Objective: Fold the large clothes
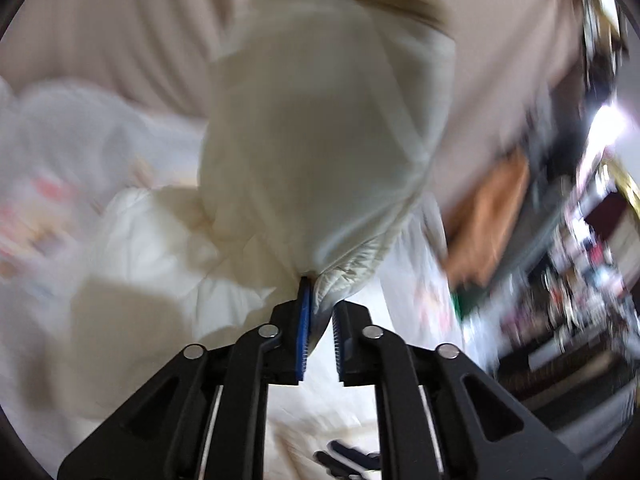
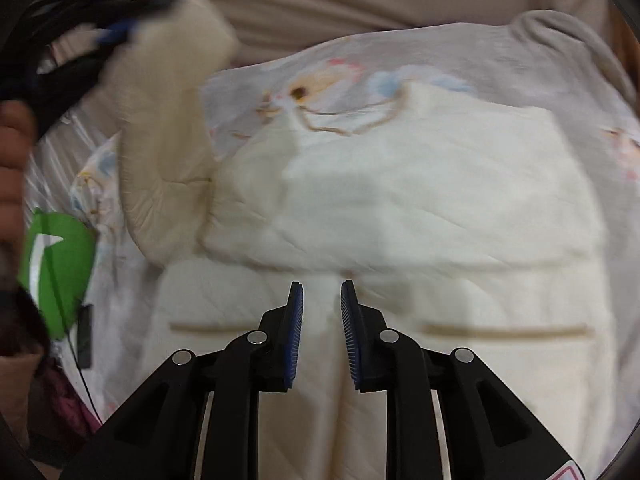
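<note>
Right wrist: cream padded jacket lies rumpled; right gripper parted, left gripper pinching its sleeve

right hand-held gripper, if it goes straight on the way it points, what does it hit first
Most likely the cream jacket spread flat just ahead of the right hand-held gripper, near its centre seam. Its jaws are open and empty; depth is unclear.

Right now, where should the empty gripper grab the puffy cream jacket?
The right hand-held gripper is open over the jacket. The left one holds the sleeve lifted. I'd probably pinch the flat right side edge, coming from the right, since the thin border fits between the fingers.
</note>
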Action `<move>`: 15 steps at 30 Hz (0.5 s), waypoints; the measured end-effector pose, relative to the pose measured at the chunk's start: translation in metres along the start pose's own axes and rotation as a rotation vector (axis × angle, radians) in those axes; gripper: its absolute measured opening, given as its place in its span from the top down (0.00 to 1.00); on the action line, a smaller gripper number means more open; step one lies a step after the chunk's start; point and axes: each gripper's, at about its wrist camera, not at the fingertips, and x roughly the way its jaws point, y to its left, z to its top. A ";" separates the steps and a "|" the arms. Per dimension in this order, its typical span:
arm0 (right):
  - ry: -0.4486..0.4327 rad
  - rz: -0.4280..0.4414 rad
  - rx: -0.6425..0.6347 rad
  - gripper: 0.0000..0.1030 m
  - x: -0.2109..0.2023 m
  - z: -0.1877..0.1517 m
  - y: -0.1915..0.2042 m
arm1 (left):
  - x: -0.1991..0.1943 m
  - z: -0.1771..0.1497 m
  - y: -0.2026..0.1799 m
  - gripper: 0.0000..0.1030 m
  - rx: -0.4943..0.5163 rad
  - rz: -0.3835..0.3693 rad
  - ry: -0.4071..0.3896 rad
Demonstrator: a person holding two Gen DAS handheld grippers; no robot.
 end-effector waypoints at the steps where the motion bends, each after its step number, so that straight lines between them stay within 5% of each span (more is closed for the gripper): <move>1: 0.003 -0.034 0.005 0.80 -0.012 -0.011 -0.016 | 0.026 -0.021 -0.012 0.75 0.016 0.029 0.049; 2: 0.005 -0.069 0.015 0.79 -0.024 -0.021 -0.032 | 0.049 -0.041 -0.021 0.60 0.030 0.077 0.095; 5: -0.002 -0.140 0.074 0.75 -0.050 -0.043 -0.075 | 0.081 -0.090 -0.026 0.57 0.000 0.160 0.183; 7: -0.017 -0.161 0.106 0.73 -0.062 -0.048 -0.095 | 0.067 -0.104 -0.026 0.57 0.007 0.201 0.179; 11: -0.066 -0.175 0.088 0.65 -0.070 -0.032 -0.115 | 0.017 -0.112 0.003 0.39 -0.026 0.330 0.097; 15: -0.120 -0.163 0.057 0.52 -0.059 0.010 -0.118 | -0.024 -0.101 0.078 0.39 -0.204 0.494 0.055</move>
